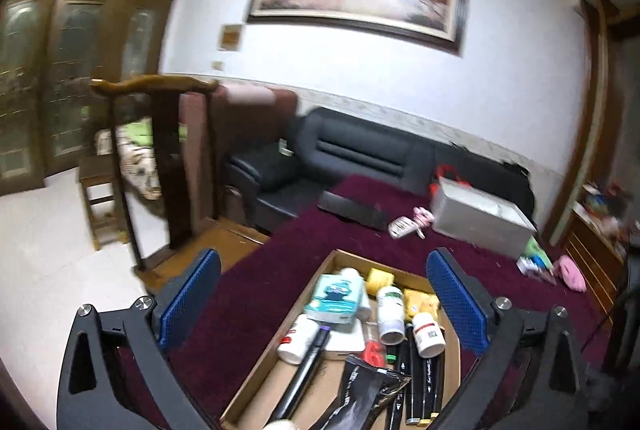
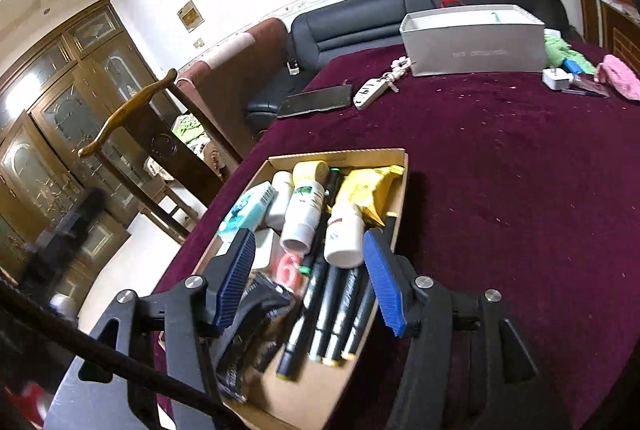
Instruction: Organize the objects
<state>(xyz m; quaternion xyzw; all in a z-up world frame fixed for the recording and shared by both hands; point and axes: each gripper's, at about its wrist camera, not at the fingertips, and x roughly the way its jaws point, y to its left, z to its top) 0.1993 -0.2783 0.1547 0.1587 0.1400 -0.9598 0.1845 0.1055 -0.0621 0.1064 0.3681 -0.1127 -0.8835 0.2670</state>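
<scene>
1. Progress: the cardboard box point(image 2: 280, 390) on the maroon tabletop point(image 2: 500, 190) already holds many items: white bottles point(image 2: 304, 214), black markers point(image 2: 336, 310), a yellow packet point(image 2: 368, 190), a teal tissue pack point(image 2: 244, 206) and a black pouch point(image 2: 256, 314). This part of the sorting appears largely done.
2. Remaining: a phone point(image 2: 316, 100), a key fob point(image 2: 370, 92), a white charger point(image 2: 556, 78) and a pink cloth point(image 2: 618, 76) lie loose at the far side of the tabletop, near a grey box point(image 2: 472, 46). These probably still need collecting.
3. Left tongs point(image 1: 324, 306): spread wide, holding nothing, hovering above the cardboard box, with the tissue pack and bottles between the blue pads.
4. Right tongs point(image 2: 310, 278): spread, holding nothing, low over the near half of the box. The markers lie between the pads; the pouch is just beside the left pad.
5. Relation: the loose items lie well apart from both tongs, beyond the box.
</scene>
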